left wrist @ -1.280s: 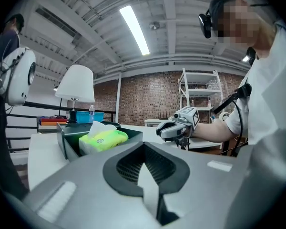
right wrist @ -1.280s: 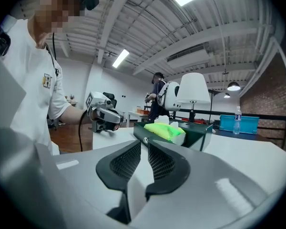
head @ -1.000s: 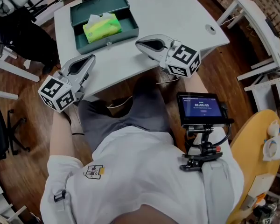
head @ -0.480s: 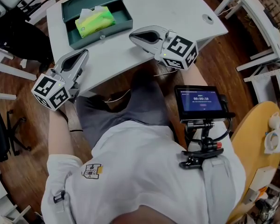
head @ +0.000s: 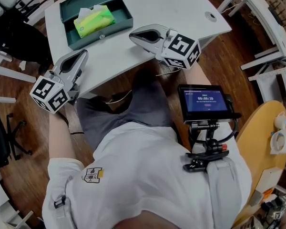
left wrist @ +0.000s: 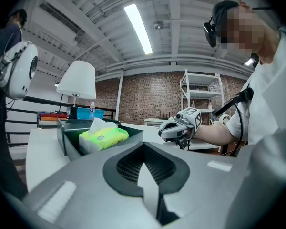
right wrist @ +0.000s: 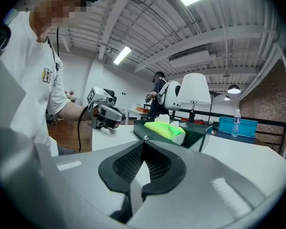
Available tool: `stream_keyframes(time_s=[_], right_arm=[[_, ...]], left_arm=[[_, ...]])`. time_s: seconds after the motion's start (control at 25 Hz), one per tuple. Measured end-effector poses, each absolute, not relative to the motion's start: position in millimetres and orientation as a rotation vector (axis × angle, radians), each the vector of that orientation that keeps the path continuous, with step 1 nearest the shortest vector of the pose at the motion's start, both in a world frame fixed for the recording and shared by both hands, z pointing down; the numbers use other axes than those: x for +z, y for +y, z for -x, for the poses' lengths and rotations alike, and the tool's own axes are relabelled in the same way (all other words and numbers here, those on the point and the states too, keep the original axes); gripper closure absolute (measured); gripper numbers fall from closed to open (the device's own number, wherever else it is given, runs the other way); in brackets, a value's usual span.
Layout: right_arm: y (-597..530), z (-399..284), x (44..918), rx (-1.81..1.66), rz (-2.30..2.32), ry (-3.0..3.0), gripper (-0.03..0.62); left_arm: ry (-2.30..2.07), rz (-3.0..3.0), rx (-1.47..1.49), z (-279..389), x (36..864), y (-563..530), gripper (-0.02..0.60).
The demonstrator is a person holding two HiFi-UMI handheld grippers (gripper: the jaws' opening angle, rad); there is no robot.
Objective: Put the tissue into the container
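A yellow-green tissue pack point(head: 94, 20) with a white tissue sticking out lies inside the dark green container point(head: 102, 35) at the far left of the white table point(head: 171, 6). My left gripper point(head: 81, 54) rests at the table's near edge, just short of the container, shut and empty. My right gripper point(head: 132, 34) lies on the table to the right of the container, also shut with nothing in it. From the left gripper view the tissue pack point(left wrist: 102, 138) sits in the container point(left wrist: 66, 140), with the right gripper point(left wrist: 178, 127) beyond. The right gripper view shows the tissue pack point(right wrist: 167, 128) and the left gripper point(right wrist: 105, 113).
A small screen on a clamp mount point(head: 205, 101) sits at the person's right hip. White frames point(head: 271, 27) stand at the right, a round yellow table point(head: 257, 147) below them. A black chair point(head: 5, 132) is at the left. A white lamp point(left wrist: 76, 80) stands behind the container.
Both grippers and the container sit slightly further left and up in the head view, as the view itself shifted. Both grippers stayed shut and the tissue pack stayed in the container.
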State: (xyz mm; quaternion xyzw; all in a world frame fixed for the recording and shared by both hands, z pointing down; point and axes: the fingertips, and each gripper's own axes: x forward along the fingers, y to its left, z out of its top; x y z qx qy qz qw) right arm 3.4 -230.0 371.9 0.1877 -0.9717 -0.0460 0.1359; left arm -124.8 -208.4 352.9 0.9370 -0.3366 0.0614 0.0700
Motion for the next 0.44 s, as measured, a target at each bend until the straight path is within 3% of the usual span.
stream_keyframes(time_s=[0.44], right_arm=[[-229.5, -3.9, 371.6, -0.128, -0.544, -2.821, 0.594]], left_arm=[[-1.014, -2.813, 0.192, 125.0, 354.9, -208.0, 0.581]])
